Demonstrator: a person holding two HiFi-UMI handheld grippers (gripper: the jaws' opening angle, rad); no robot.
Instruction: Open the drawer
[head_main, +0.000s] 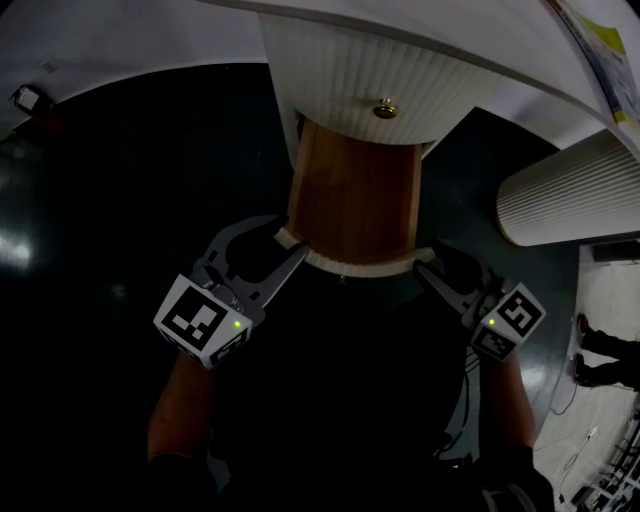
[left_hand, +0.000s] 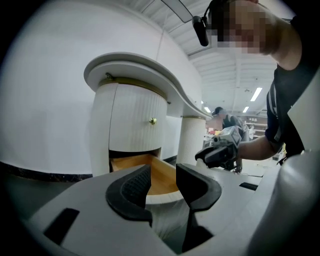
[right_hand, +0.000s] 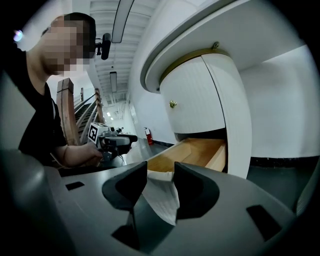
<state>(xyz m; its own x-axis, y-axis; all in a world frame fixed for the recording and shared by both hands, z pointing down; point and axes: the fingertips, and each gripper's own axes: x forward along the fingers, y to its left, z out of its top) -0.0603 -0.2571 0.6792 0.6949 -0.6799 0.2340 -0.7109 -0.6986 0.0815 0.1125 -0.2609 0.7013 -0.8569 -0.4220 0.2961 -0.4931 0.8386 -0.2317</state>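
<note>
The drawer (head_main: 355, 190) stands pulled out from the white ribbed cabinet, showing its bare wooden inside. Its curved white front (head_main: 350, 262) faces me. My left gripper (head_main: 288, 240) is at the front's left corner. In the left gripper view its jaws (left_hand: 162, 182) stand apart around the white front (left_hand: 165, 200), with the pads not pressing on it. My right gripper (head_main: 432, 262) is at the right corner. In the right gripper view its jaws (right_hand: 161, 182) are likewise open, with the front's edge (right_hand: 160, 197) between them. The wooden inside (right_hand: 195, 152) looks empty.
Above the open drawer sits a ribbed front with a brass knob (head_main: 385, 108) under the curved white top (head_main: 420, 40). A ribbed white column (head_main: 560, 200) stands at the right. The floor is dark and glossy. Someone's shoes (head_main: 600, 350) show at the far right.
</note>
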